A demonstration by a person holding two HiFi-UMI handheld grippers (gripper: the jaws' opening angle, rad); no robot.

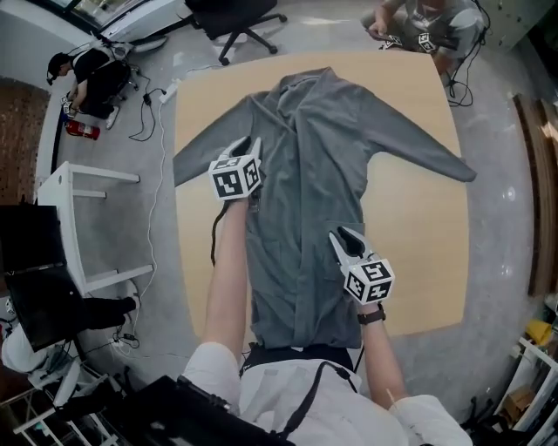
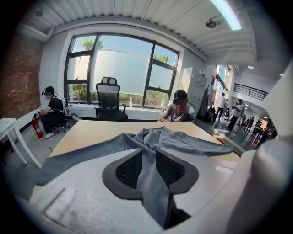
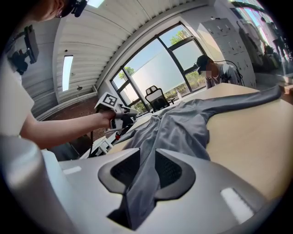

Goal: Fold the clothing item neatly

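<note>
A grey long-sleeved garment point(image 1: 323, 148) lies spread on the wooden table point(image 1: 418, 235), collar at the far side and both sleeves stretched outward. My left gripper point(image 1: 251, 146) sits low at the garment's left shoulder. In the left gripper view its jaws point(image 2: 149, 154) stand apart, with a ridge of the grey cloth point(image 2: 183, 141) lying between them. My right gripper point(image 1: 342, 237) is at the garment's right side near the hem. In the right gripper view it point(image 3: 147, 153) is shut on a fold of the cloth point(image 3: 183, 125), which hangs down through the jaws. That view also shows the left gripper point(image 3: 114, 109).
A person point(image 1: 423, 30) sits at the table's far edge. An office chair point(image 1: 240, 22) stands beyond the table. On the left there are a white side table point(image 1: 87, 226), cables on the floor, a red fire extinguisher point(image 1: 80, 129) and another seated person point(image 1: 91, 74).
</note>
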